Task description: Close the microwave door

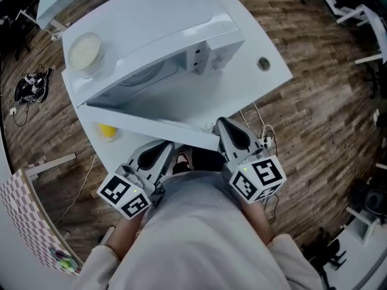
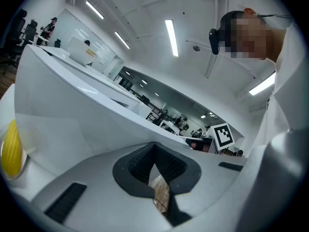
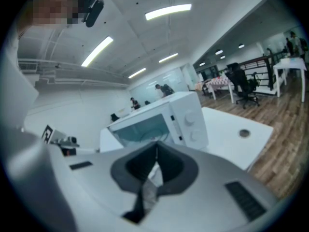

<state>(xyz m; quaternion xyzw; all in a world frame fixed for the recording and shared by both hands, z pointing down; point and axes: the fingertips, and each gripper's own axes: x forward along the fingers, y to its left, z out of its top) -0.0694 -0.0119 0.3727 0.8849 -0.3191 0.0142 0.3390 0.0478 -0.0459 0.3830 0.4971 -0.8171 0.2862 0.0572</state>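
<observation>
One boxy white microwave [image 1: 158, 23] — open

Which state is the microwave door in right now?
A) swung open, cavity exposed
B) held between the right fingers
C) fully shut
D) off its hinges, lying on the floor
A: in the head view the door stands swung out from the microwave, and the right gripper view looks into the bare cavity.

Grey left gripper [image 1: 164, 145], right gripper [image 1: 221, 123]; seemingly cream sleeves [image 1: 100, 263].
</observation>
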